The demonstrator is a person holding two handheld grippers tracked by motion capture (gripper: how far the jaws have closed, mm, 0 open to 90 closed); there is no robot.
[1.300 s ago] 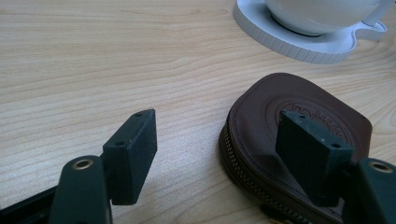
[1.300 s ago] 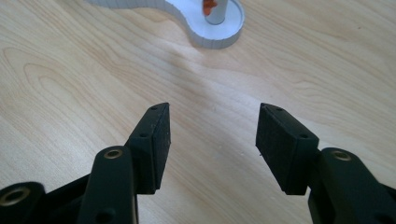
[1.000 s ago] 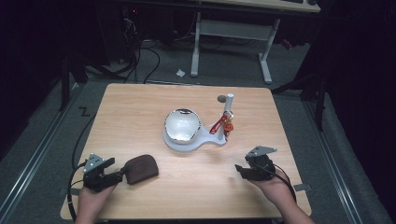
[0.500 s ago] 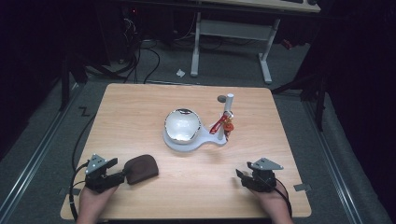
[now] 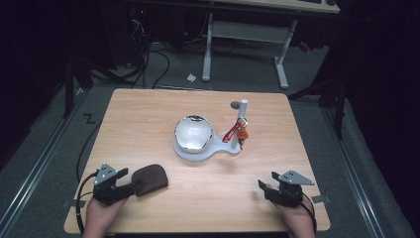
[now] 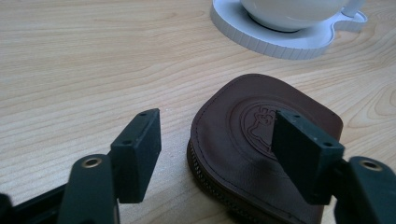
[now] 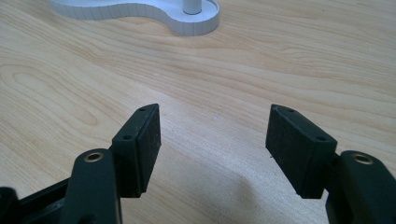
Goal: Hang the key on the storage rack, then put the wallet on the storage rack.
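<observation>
at the table's near edge, left gripper (image 6: 215, 154) straddles the brown pouch (image 6: 261, 140), closing unpressed; right gripper (image 7: 212, 140) just opened wide, empty.

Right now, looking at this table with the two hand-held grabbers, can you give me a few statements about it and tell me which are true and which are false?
1. The brown pouch lies flat on the table, just in front of the left gripper. True.
2. The left gripper's pads are clamped tight on the pouch. False: the jaws stand apart and have just been closing a little, with the pouch's edge between them but not pinched.
3. The right gripper holds a red keyring. False: its jaws have just been opening and have only bare wood between them.
4. A shiny bowl sits on a white base near the middle of the table. True.
5. The red item hangs at the white post beside the bowl. True.
</observation>
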